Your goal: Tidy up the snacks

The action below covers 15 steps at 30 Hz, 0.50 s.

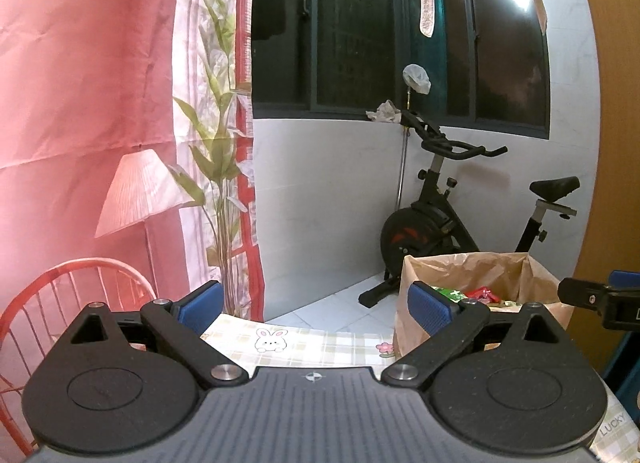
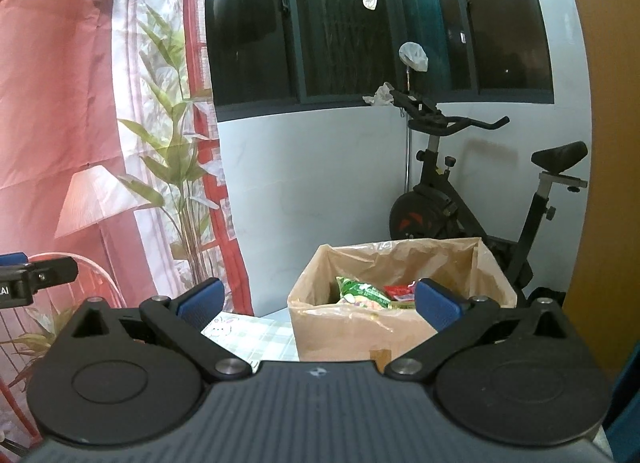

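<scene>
A cardboard box (image 2: 360, 331) lined with brown paper stands on the table and holds snack packets, a green one (image 2: 362, 291) and a red one (image 2: 398, 290). The box also shows in the left wrist view (image 1: 408, 319), with the packets (image 1: 468, 295) inside. My left gripper (image 1: 316, 305) is open and empty, to the left of the box. My right gripper (image 2: 318, 301) is open and empty, in front of the box. Each gripper shows at the edge of the other's view.
The table has a checked cloth with a rabbit print (image 1: 272, 339). A red wire chair (image 1: 60, 295) stands at the left by a pink printed curtain (image 1: 80, 103). An exercise bike (image 1: 460, 215) stands behind the box. A wooden panel (image 1: 616, 183) is at the right.
</scene>
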Motion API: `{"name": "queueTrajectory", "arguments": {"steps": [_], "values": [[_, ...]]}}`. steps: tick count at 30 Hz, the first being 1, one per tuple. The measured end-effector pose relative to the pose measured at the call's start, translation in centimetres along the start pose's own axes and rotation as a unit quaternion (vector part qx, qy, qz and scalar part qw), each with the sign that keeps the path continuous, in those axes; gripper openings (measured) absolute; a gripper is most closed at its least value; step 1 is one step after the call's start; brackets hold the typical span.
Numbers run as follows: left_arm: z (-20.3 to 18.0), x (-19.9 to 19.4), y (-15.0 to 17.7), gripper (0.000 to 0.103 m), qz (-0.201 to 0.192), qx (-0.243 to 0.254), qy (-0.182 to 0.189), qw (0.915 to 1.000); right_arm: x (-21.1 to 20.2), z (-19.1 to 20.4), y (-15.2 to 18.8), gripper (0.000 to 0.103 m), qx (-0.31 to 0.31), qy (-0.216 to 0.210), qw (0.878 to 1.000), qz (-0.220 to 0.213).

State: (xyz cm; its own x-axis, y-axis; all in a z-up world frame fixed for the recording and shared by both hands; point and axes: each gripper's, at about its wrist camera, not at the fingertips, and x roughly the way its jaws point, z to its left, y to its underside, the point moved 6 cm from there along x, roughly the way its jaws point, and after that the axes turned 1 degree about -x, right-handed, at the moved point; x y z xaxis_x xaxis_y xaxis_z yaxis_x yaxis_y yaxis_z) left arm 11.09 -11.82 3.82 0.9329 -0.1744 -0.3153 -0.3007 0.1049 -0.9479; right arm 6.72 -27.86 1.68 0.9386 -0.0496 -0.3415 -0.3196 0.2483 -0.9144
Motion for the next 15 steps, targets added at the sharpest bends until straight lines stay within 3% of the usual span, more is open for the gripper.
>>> {"name": "queueTrajectory", "arguments": {"steps": [15], "values": [[-0.19, -0.07, 0.27, 0.1, 0.005, 0.002, 0.003, 1.0, -0.15, -0.12, 0.24, 0.103, 0.001, 0.0, 1.0, 0.002]]}}
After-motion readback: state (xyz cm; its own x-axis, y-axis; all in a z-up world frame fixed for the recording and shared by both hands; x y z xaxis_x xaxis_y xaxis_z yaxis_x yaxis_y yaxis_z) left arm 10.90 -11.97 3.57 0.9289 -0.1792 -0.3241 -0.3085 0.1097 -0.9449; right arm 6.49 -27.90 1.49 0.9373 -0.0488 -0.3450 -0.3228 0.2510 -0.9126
